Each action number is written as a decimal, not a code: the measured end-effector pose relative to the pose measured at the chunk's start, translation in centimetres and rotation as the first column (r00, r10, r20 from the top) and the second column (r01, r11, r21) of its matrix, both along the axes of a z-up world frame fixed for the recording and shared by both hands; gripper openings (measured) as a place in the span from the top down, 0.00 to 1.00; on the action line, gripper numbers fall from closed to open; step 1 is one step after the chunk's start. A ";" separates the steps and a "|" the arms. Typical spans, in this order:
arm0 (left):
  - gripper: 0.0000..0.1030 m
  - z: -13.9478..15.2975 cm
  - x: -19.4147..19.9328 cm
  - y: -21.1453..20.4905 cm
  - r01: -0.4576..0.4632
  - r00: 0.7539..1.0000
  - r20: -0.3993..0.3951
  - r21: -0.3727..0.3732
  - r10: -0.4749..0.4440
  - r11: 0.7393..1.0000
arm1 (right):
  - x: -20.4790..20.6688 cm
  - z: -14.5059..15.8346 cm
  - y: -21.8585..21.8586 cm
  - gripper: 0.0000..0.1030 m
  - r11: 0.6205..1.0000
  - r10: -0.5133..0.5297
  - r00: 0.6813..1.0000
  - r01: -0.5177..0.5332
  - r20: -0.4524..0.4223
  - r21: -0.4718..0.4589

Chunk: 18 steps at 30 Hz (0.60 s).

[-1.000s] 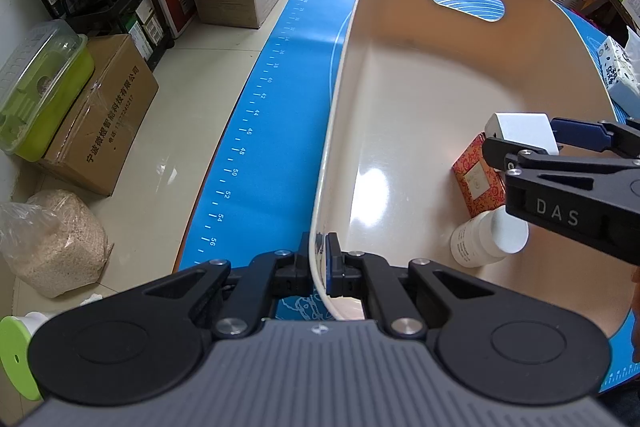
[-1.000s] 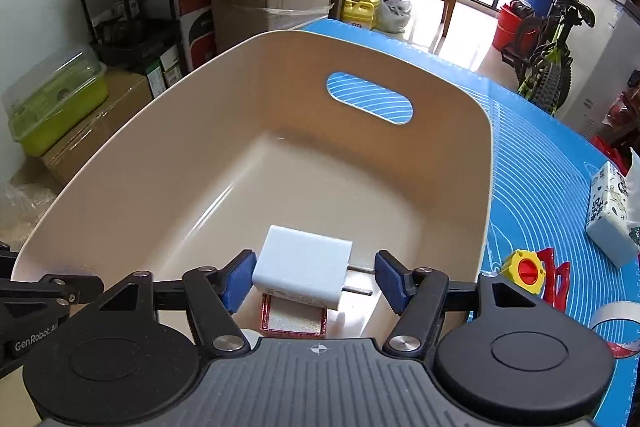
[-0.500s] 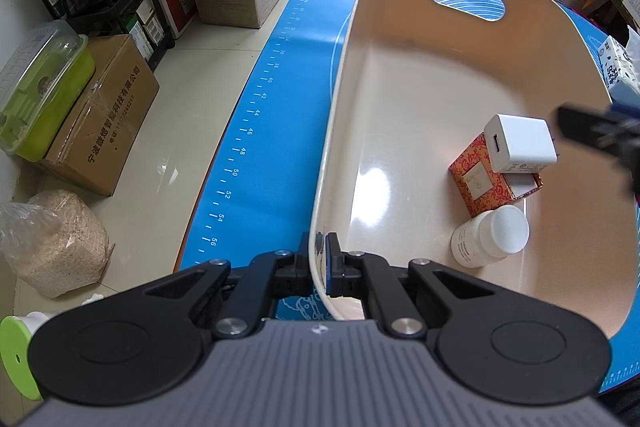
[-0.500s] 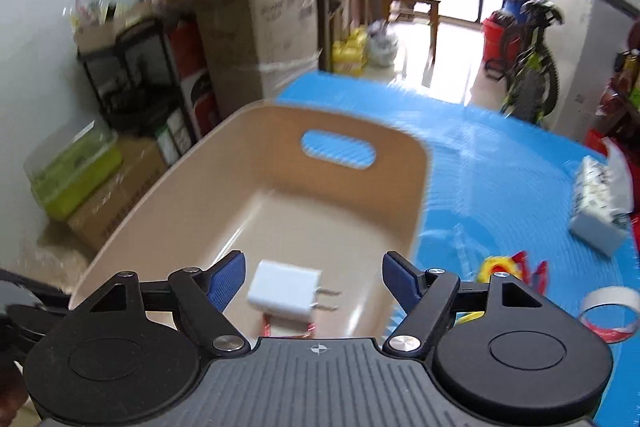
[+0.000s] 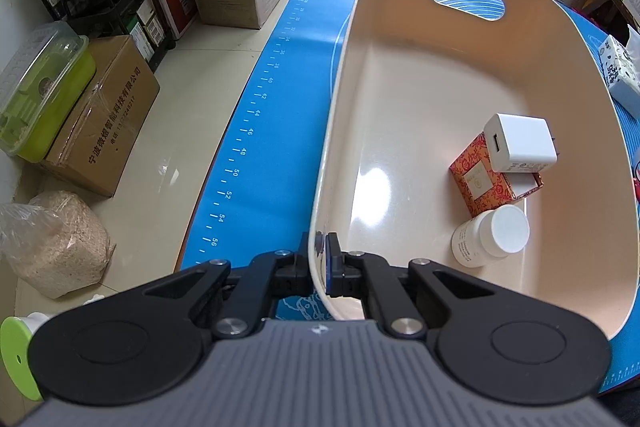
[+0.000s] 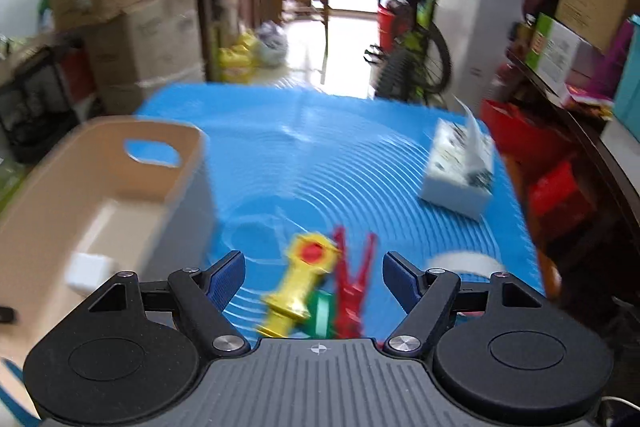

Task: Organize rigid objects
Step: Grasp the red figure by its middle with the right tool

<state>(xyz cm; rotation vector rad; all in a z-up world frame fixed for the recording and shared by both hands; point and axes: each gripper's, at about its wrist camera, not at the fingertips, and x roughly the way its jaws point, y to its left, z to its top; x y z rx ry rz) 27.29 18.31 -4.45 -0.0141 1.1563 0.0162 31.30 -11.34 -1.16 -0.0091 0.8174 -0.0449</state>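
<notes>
On the blue mat [image 5: 256, 131] covering the desk sits the beige bin [image 5: 592, 131], and the left gripper [image 5: 320, 259] is clamped on its near rim, jaws pinching the thin wall from both sides. Inside the bin, toward its right wall, the white charger [image 5: 520, 143] lies on top of the red patterned box [image 5: 480, 179], touching it. Just nearer, the white bottle [image 5: 490, 237] lies on its side, right beside the box.

Over to the right wrist view, badly smeared: the right gripper [image 6: 314, 277] hangs above the mat with jaws spread wide, nothing between them. Below that gap lie a yellow toy [image 6: 300, 283] with a red centre, a red clip [image 6: 352, 287] just right of it, and something green [image 6: 322, 313] between the two. A tape roll [image 6: 460, 261] sits further right, a tissue box [image 6: 458, 169] farther off. The bin shows at left, the charger a white blur inside.
</notes>
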 end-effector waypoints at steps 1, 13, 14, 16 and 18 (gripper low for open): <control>0.93 0.0 0.0 0.0 0.000 1.000 0.000 0.000 0.000 1.000 | 0.1 -0.7 -0.5 0.23 1.000 -0.011 1.000 0.011 -0.015 -0.003; 0.93 0.0 0.0 -0.1 0.001 1.000 0.000 0.006 -0.001 1.000 | 1.9 -6.8 -2.2 0.45 0.998 -0.059 0.995 0.057 -0.086 -0.024; 0.93 0.0 0.0 -0.2 0.002 1.000 0.000 0.008 -0.002 1.000 | 2.2 -7.2 -2.1 0.48 0.998 -0.059 0.994 0.056 -0.094 -0.028; 0.93 0.0 0.0 -0.2 0.002 1.000 0.000 0.008 -0.002 1.000 | 2.4 -7.8 -2.2 0.52 0.998 -0.060 0.993 0.056 -0.106 -0.035; 0.93 0.1 0.0 -0.2 0.002 1.000 0.000 0.009 -0.002 1.000 | 2.6 -8.2 -2.3 0.52 0.998 -0.059 0.992 0.056 -0.110 -0.029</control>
